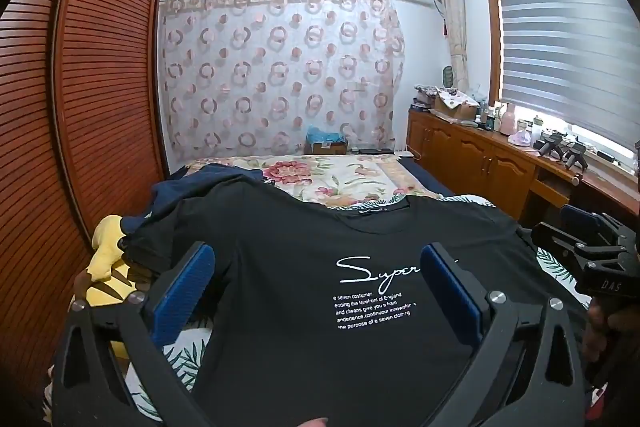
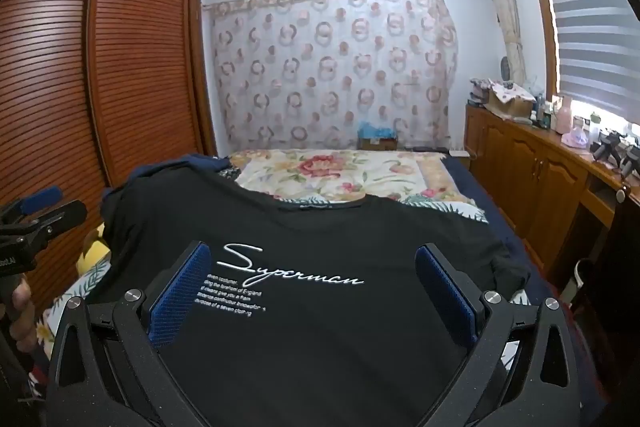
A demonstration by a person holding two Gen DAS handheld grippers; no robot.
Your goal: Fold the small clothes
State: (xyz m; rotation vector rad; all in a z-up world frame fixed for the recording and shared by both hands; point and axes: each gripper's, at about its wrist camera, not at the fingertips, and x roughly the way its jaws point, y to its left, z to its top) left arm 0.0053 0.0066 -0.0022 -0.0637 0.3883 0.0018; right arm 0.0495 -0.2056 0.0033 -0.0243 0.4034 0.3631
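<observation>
Black T-shirt (image 2: 320, 227) on bed reads "Superman" in white script.

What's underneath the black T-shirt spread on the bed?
The black T-shirt lies on a leaf-print sheet, seen at its edges. At its left side a yellow garment and a navy garment poke out. What else lies beneath it is covered.

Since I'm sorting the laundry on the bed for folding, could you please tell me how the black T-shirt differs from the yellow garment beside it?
The black T-shirt is spread flat, front up, while the yellow garment lies crumpled. The black T-shirt carries white script and small print; the yellow garment shows none. The black T-shirt is in full view in front of both grippers; the yellow garment sits at its left edge, partly hidden. Both rest on the bed, and neither is held.
</observation>
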